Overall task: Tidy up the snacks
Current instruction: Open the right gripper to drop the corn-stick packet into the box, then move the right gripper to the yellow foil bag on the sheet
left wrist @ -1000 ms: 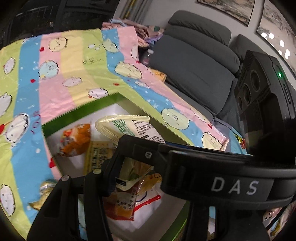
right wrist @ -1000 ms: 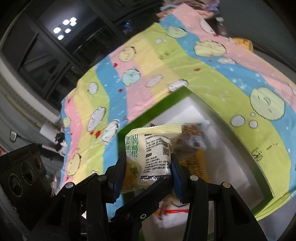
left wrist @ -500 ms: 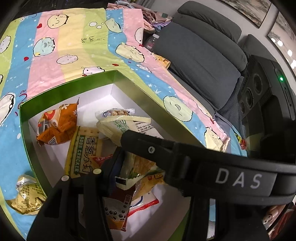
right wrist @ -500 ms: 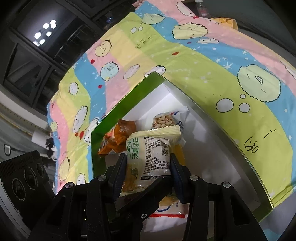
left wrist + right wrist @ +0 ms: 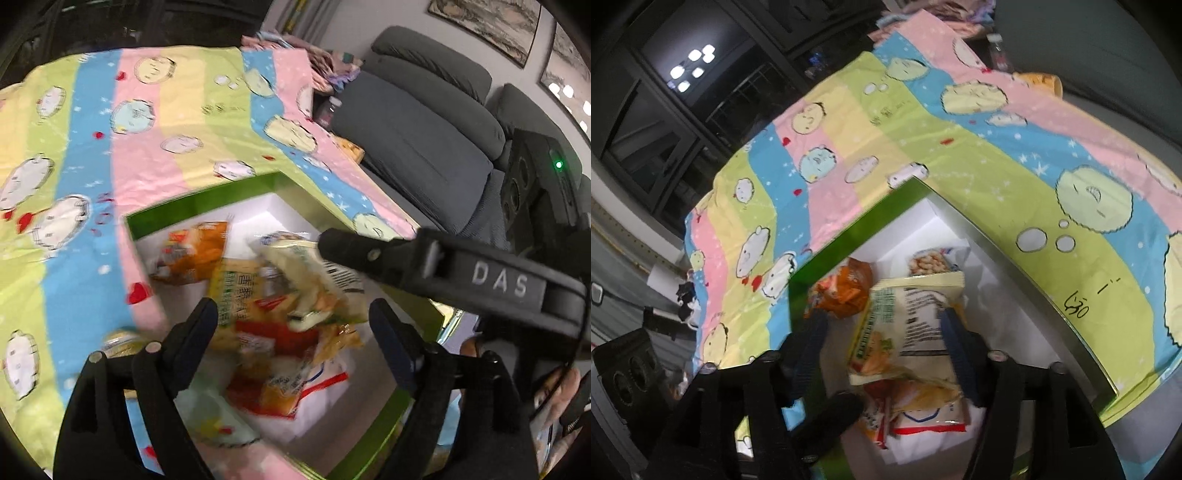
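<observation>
A green-rimmed box (image 5: 203,199) with a white inside lies on the patterned cloth and holds several snack packets. My left gripper (image 5: 293,336) hangs over the box, its jaws opening wide; the orange and red packets (image 5: 280,343) lie loose below them. My right gripper (image 5: 882,341) is opening too. The pale green-and-white packet (image 5: 905,325) sits tilted between its fingers, leaning on the right finger (image 5: 955,339) and clear of the other. In the left wrist view this packet (image 5: 314,280) tips down under the right gripper's finger (image 5: 332,242).
An orange packet (image 5: 846,288) and a peanut packet (image 5: 931,262) lie at the box's far end. A gold packet (image 5: 122,343) rests on the striped cartoon cloth (image 5: 147,147) outside the box. A grey sofa (image 5: 406,140) runs along the right. A hand (image 5: 554,398) shows at the lower right.
Both grippers have gone from shut to open. The right one has let go of the pale packet, which now tilts into the box. The left one has let go of its orange packet.
</observation>
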